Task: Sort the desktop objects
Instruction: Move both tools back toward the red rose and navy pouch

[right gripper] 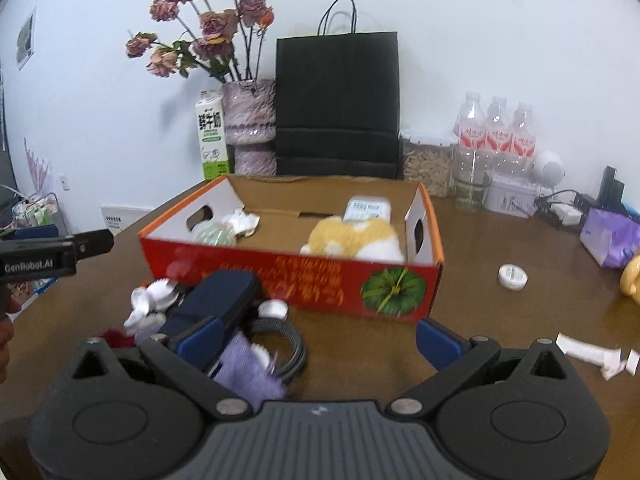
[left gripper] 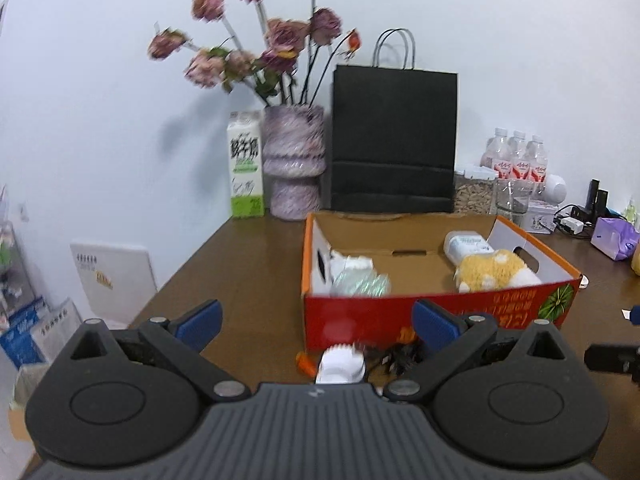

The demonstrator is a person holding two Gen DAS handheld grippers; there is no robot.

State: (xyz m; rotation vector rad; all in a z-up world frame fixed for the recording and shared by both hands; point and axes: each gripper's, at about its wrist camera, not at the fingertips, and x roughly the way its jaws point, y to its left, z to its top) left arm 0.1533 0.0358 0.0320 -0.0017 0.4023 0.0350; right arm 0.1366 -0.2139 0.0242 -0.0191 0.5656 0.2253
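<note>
A red cardboard box (left gripper: 432,314) (right gripper: 280,276) stands open on the brown table. It holds a yellow plush toy (left gripper: 494,270) (right gripper: 356,238), a white bottle (left gripper: 466,246) (right gripper: 368,208), a clear crinkled packet (left gripper: 362,284) and white paper (right gripper: 242,222). In front of the box lies a pile: a white gear-shaped toy (left gripper: 342,364) (right gripper: 154,300), a dark blue case (right gripper: 216,302), a purple fuzzy item (right gripper: 248,372) and a dark strap (right gripper: 292,344). My left gripper (left gripper: 316,324) is open and empty above the pile. My right gripper (right gripper: 320,344) is open and empty, its left finger over the case.
At the back stand a black paper bag (left gripper: 394,140) (right gripper: 338,104), a vase of dried roses (left gripper: 294,160), a milk carton (left gripper: 245,164) and water bottles (right gripper: 496,128). A white cap (right gripper: 513,277), a white tube (right gripper: 588,354) and a purple pack (right gripper: 610,240) lie on the right.
</note>
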